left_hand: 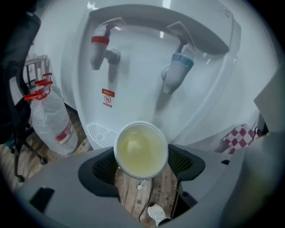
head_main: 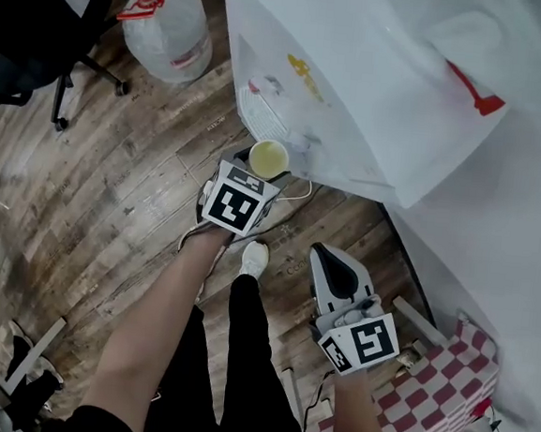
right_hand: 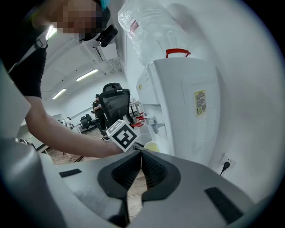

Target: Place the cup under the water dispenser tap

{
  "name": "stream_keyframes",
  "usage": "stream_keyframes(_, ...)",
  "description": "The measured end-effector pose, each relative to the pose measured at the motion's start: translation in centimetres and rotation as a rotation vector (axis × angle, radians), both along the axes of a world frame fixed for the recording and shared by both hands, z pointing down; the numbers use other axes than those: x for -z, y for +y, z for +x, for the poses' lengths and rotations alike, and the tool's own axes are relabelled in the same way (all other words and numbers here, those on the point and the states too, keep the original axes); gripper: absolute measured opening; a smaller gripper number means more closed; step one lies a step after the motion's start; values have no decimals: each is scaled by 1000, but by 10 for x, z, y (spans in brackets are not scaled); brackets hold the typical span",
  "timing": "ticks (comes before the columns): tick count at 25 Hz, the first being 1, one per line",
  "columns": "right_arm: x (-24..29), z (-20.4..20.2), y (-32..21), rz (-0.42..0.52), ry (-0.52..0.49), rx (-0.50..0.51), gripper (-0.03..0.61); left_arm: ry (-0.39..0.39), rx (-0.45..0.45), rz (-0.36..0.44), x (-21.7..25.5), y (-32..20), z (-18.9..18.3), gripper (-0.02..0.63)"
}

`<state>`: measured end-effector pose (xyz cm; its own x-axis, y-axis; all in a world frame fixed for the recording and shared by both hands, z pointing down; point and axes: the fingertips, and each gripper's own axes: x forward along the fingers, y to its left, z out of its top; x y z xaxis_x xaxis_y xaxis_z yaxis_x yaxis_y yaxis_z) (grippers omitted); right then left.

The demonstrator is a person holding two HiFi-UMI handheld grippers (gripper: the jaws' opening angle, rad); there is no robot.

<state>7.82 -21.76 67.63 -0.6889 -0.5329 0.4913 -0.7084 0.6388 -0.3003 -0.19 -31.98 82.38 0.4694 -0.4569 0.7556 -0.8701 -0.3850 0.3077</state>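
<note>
A white paper cup (head_main: pixel 269 158) with a yellowish inside hangs above the wooden floor, and my left gripper (head_main: pixel 255 176) is shut on it. In the left gripper view the cup (left_hand: pixel 141 149) sits between the dark pads (left_hand: pixel 100 167), mouth toward the camera. It is below and in front of the red tap (left_hand: pixel 99 49) and the blue tap (left_hand: pixel 177 71) of the white water dispenser (head_main: pixel 357 86). The drip grille (left_hand: pixel 100 133) lies just behind the cup. My right gripper (head_main: pixel 328 258) is lower right, shut, with nothing between its jaws (right_hand: pixel 141 156).
A large clear water bottle (head_main: pixel 165 22) stands on the floor left of the dispenser, with a black office chair (head_main: pixel 33 20) beyond it. The person's legs and a white shoe (head_main: pixel 255 256) are under the grippers. A red-checked cloth (head_main: pixel 434 394) lies lower right. A wall socket (right_hand: pixel 226 162) is beside the dispenser.
</note>
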Motion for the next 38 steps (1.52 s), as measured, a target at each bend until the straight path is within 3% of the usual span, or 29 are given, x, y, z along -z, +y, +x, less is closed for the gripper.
stream_keyframes(12, -17, 7, -21, 6, -10, -51, 23, 10, -11, -3, -27, -27, 27, 350)
stream_keyframes(24, -39, -16, -34, 1, -3, -50, 23, 38, -13, 3, -36, -34, 31, 350)
stream_keyframes(38, -45, -5, -26, -15, 15, -67, 23, 19, 9, 54, -36, -34, 25, 389)
